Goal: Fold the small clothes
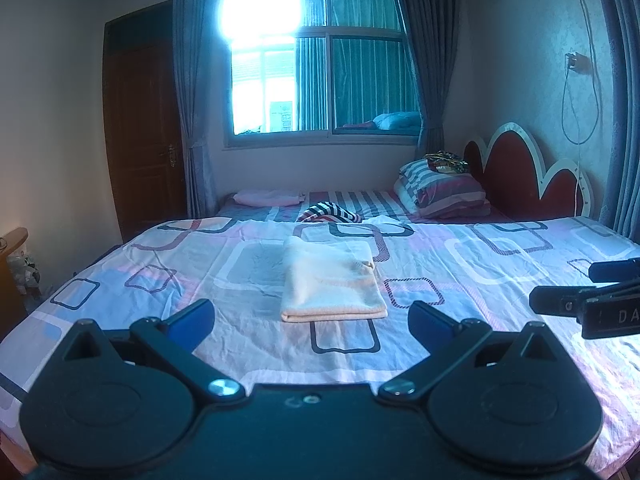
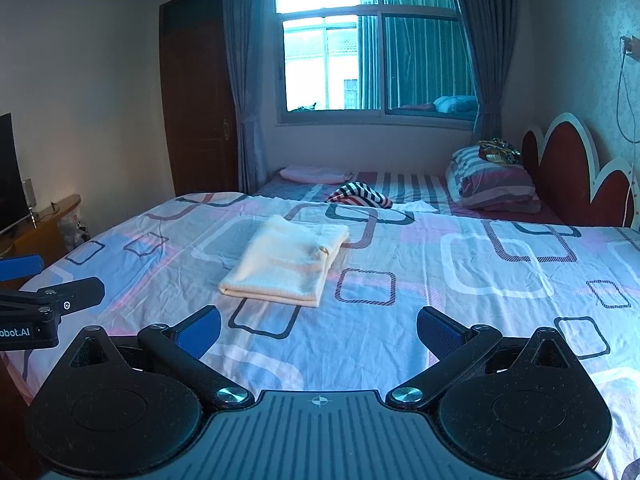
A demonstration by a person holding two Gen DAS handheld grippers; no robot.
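A cream garment (image 1: 330, 280) lies folded into a neat rectangle on the patterned bedsheet (image 1: 480, 264); it also shows in the right wrist view (image 2: 288, 262). My left gripper (image 1: 312, 322) is open and empty, held just short of the garment's near edge. My right gripper (image 2: 318, 334) is open and empty, to the right of the garment and nearer than it. Each gripper shows at the edge of the other's view: the right one (image 1: 560, 288), the left one (image 2: 60, 280).
A striped cloth (image 1: 330, 213) lies bunched beyond the garment. A pink cloth (image 1: 266, 198) and striped pillows (image 1: 444, 192) lie on the far bed. A red headboard (image 1: 520, 176) is at the right. A wooden stand with a screen (image 2: 8, 176) is at the left.
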